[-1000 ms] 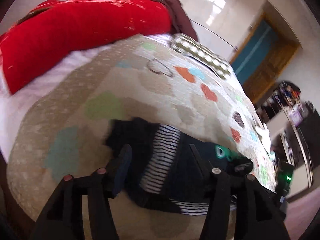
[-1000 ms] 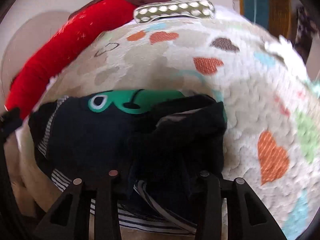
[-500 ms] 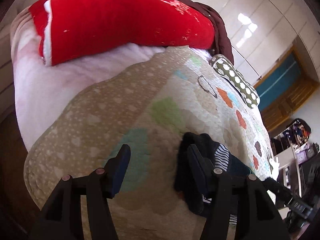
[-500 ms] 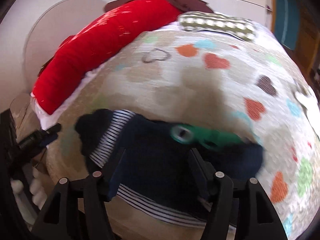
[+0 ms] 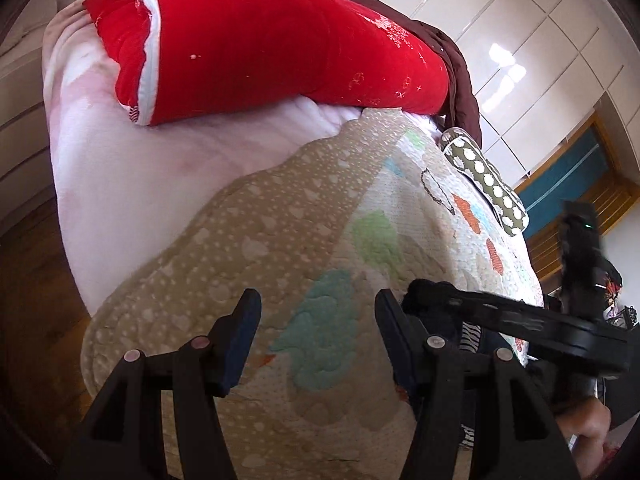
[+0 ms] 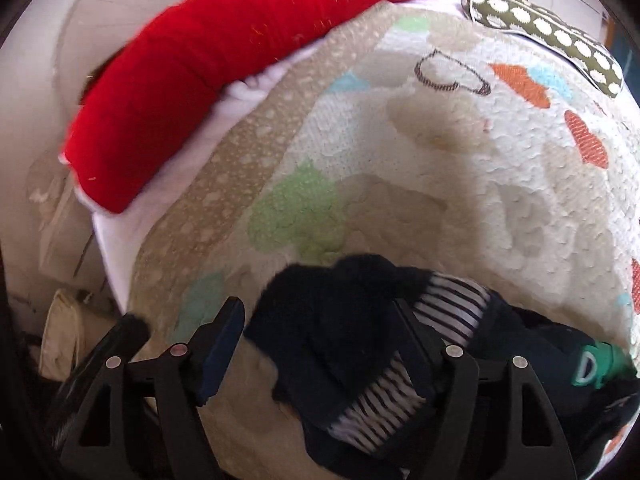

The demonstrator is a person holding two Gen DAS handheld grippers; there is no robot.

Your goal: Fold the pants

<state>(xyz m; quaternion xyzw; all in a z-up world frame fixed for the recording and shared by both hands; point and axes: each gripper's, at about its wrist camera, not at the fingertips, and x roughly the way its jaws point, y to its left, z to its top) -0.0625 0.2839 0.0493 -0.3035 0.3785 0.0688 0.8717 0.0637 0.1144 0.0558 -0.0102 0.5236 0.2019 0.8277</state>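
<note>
The dark navy pants (image 6: 340, 320) with striped cuffs and a green patch lie bunched on the heart-patterned quilt (image 6: 460, 168) near its front edge. My right gripper (image 6: 316, 320) is open, its jaws either side of the dark bunched end of the pants. My left gripper (image 5: 318, 314) is open and empty over the quilt (image 5: 280, 240), left of the pants (image 5: 436, 316). In the left wrist view the right gripper's body (image 5: 540, 324) shows over the pants, which are mostly hidden.
A big red pillow (image 5: 280, 40) lies at the head of the bed on a white-pink sheet (image 5: 140, 168). A polka-dot cushion (image 5: 488, 184) sits at the far side. Wood floor (image 5: 32, 300) lies left of the bed.
Both grippers have swung left along the bed. The left one has left the pants and now faces bare quilt. The right one has moved from the green patch to the striped end.
</note>
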